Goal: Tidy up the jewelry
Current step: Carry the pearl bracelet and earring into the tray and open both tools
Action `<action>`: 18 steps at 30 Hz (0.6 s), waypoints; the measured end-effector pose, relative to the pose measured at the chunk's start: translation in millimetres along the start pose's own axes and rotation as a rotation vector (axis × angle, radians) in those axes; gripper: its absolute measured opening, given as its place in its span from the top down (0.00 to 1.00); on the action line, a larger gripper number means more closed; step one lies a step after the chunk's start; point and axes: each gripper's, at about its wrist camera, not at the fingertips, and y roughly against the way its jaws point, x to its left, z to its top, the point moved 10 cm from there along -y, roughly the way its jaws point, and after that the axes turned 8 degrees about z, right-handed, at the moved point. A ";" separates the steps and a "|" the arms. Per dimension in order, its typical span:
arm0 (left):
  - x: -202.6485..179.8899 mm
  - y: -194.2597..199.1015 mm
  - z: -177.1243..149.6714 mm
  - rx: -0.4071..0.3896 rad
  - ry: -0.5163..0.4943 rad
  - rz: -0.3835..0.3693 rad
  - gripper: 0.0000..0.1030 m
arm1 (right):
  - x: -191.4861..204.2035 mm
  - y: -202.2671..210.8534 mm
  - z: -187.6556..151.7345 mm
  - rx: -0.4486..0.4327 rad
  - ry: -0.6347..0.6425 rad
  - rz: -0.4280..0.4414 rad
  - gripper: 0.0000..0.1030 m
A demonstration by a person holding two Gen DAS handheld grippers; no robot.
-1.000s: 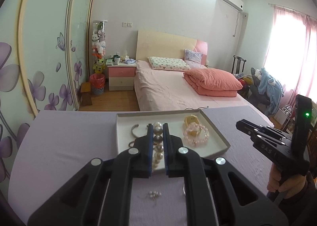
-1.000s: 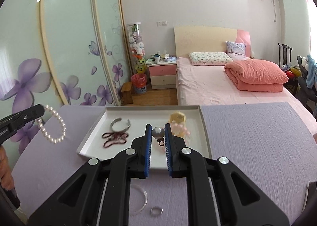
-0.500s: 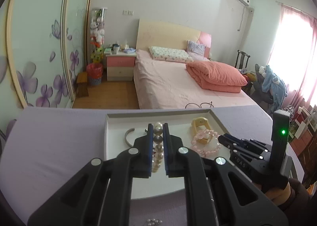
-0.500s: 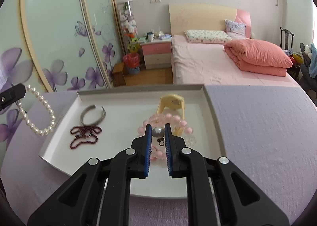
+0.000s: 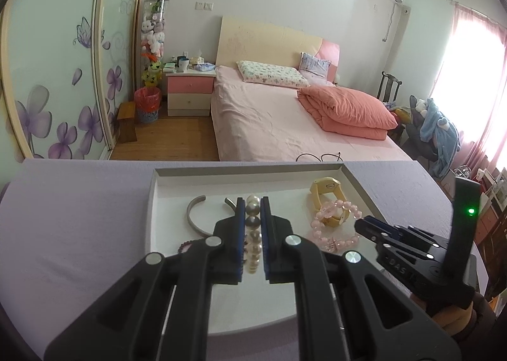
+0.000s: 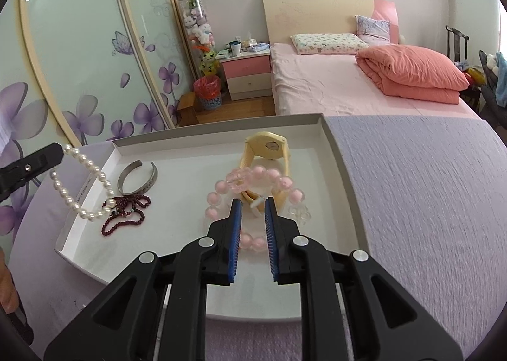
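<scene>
Lavender worktop [image 6: 412, 202] carries my tray [image 6: 336, 152]; left gripper [image 5: 253, 202] pinches the pearl bracelet [image 6: 82, 190] over it, right gripper [image 6: 253, 202] gapes empty above the pink beads [image 6: 221, 186].

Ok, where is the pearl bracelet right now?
The pearl bracelet hangs from the shut left claw, over the white tray's left edge in the right wrist view, beside the silver bangle.
</scene>
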 end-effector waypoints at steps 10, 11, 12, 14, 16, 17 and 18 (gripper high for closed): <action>-0.5 -31.4 -5.2 0.042 0.018 0.015 0.91 | -1.1 3.8 -3.3 -0.007 0.010 -0.007 0.74; -0.9 -34.1 -5.7 0.046 0.022 0.015 0.91 | -0.7 3.8 -3.7 -0.007 0.011 -0.008 0.74; -0.9 -35.3 -6.0 0.048 0.022 0.016 0.91 | -0.9 3.9 -4.4 -0.007 0.011 -0.007 0.74; 0.0 -37.4 -6.7 0.052 0.024 0.030 0.88 | -0.9 4.2 -5.7 -0.005 0.011 -0.008 0.74; 4.1 -35.8 -6.9 0.049 0.034 0.048 0.68 | -1.6 6.8 -8.8 -0.004 0.010 -0.009 0.72; 7.7 -34.3 -5.6 0.044 0.039 0.058 0.52 | -1.8 8.6 -10.0 -0.005 0.010 -0.010 0.71; 12.1 -29.9 -4.9 0.032 0.044 0.071 0.50 | -2.6 9.9 -10.6 -0.006 0.009 -0.010 0.71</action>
